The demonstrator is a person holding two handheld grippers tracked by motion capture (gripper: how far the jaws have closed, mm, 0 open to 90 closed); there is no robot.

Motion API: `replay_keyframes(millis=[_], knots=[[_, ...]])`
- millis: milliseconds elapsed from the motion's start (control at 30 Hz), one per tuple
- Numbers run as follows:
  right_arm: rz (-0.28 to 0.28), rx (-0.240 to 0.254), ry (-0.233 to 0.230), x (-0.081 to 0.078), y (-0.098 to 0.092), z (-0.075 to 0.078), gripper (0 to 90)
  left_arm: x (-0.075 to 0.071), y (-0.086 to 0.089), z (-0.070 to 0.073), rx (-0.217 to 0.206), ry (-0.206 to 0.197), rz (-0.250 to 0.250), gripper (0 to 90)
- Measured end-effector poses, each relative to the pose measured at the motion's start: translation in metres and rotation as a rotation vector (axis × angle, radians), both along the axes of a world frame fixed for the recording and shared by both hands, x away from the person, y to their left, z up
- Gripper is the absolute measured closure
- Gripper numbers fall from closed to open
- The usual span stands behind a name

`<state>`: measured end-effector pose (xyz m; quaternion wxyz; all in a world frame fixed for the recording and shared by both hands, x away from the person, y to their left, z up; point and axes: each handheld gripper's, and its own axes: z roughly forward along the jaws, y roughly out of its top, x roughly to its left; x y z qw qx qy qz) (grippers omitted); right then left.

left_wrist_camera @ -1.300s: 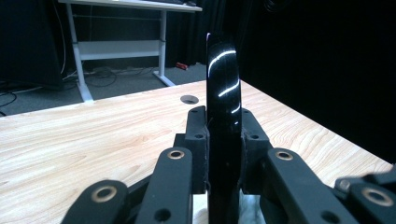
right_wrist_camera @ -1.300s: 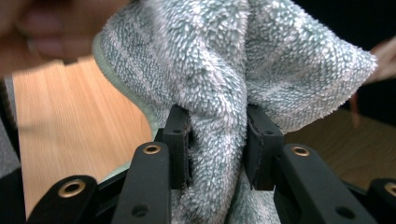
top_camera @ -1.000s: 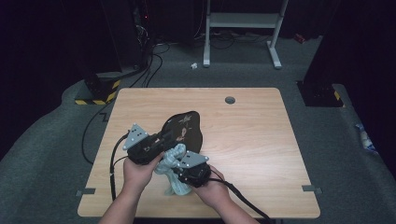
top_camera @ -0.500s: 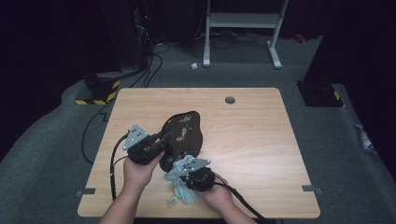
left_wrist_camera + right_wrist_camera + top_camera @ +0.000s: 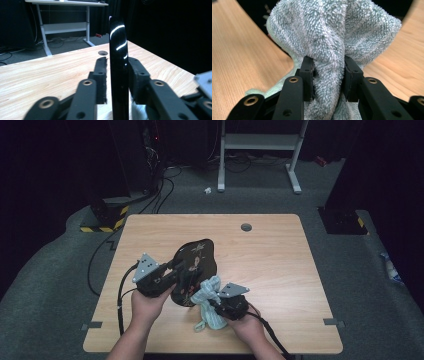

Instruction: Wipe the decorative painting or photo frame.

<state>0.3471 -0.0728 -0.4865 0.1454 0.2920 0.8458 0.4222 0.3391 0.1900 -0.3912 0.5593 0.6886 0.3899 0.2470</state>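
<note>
Left gripper view: plate [image 5: 118,75] edge-on

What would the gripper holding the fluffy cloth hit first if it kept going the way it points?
Probably the black plate. The right gripper, jaws shut on the cloth, points toward the plate held on edge by the left gripper; depth is hard to judge.

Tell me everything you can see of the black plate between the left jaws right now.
The black plate is glossy, lacquer-like, roughly oval, with a pale floral pattern on its face. It stands tilted up on edge over the wooden table, its near rim between the jaws of the left gripper. In the left gripper view it shows edge-on; one pad meets it, the other stands slightly off, the jaws having just been opening. The pale towel touches its lower edge.
</note>
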Motion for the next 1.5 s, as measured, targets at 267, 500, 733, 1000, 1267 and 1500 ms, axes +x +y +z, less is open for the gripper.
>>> replay_keyframes(millis=[267,500,733,1000,1267,1500], knots=[[-0.052,0.04,-0.012,0.001,-0.023,0.003,66.0,-0.011,0.003,-0.019,0.037,0.001,-0.009,57.2],[-0.086,0.075,-0.035,0.001,-0.032,0.01,66.1,-0.022,0.01,-0.045,0.03,0.024,-0.008,55.8],[-0.1,0.118,-0.061,-0.002,-0.035,0.019,66.6,-0.027,0.011,-0.072,0.037,0.056,-0.026,55.1],[-0.11,0.154,-0.102,-0.006,-0.034,0.034,66.7,-0.028,0.006,-0.09,0.039,0.055,-0.046,60.3],[-0.114,0.207,-0.157,-0.001,-0.032,0.066,66.3,-0.026,0.001,-0.099,0.032,0.053,-0.061,68.2],[-0.099,0.246,-0.214,0.004,-0.021,0.096,66.2,-0.023,-0.002,-0.104,0.012,0.054,-0.058,77.2]])
